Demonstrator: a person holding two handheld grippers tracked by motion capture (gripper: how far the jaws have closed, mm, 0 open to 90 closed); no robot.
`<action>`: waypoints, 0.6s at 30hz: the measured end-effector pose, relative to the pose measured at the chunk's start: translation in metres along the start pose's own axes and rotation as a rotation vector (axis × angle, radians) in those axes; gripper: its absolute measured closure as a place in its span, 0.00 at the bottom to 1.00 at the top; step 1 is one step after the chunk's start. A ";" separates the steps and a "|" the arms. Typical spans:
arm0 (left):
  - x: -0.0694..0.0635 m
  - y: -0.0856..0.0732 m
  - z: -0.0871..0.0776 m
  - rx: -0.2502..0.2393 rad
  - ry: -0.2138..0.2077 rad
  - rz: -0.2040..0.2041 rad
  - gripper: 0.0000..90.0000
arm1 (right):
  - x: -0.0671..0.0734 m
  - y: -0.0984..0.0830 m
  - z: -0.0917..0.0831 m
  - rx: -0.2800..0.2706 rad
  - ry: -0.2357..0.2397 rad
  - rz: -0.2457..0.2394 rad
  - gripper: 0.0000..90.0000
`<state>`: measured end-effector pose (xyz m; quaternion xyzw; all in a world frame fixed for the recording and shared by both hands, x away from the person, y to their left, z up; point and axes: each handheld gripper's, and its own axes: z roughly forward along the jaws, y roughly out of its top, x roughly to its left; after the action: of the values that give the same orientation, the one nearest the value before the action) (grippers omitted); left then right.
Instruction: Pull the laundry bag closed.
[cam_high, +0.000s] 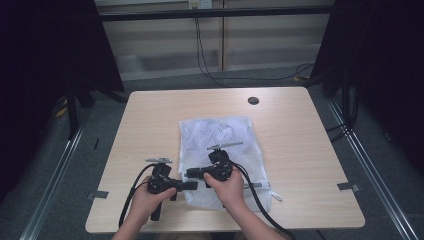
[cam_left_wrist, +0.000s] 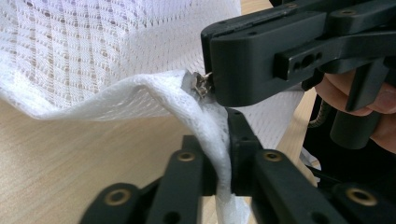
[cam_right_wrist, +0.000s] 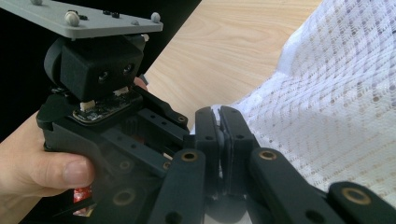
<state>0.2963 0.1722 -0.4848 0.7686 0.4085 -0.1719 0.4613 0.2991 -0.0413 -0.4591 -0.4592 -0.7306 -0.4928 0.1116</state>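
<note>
A: What fills the scene, biggest first?

B: A pale wooden table with rounded corners, a round black grommet near its far edge. On it lies a white mesh laundry bag, flat across the middle and reaching the near edge, where both hands work.

A: And the grippers?

B: The black left gripper sits just beside the bag's near left corner; the black right gripper lies over the bag, pointing left at it, so the two tips nearly meet.

A: Can you read their state from above?

B: No, the hands and gripper bodies cover the tips there. The left gripper view settles it: the left gripper is clamped on a raised fold of the bag's hem. Just above, the right gripper's jaw presses against a small metal zipper pull.

A: Gripping it?

B: Probably; the right gripper view shows its jaws closed together with white mesh at the tips, but the pull is hidden there.
</note>
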 end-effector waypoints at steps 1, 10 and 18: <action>0.000 0.000 0.000 0.001 -0.002 -0.001 0.96 | 0.000 0.000 0.000 0.000 0.000 0.000 0.97; -0.001 0.001 -0.003 0.007 0.001 -0.029 0.99 | -0.001 0.000 -0.002 0.003 0.000 0.008 0.97; -0.003 0.001 -0.003 0.002 0.004 -0.042 0.99 | -0.006 -0.003 -0.006 0.010 0.001 0.015 0.97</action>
<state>0.2951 0.1732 -0.4806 0.7606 0.4254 -0.1805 0.4561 0.2979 -0.0497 -0.4616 -0.4638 -0.7295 -0.4886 0.1179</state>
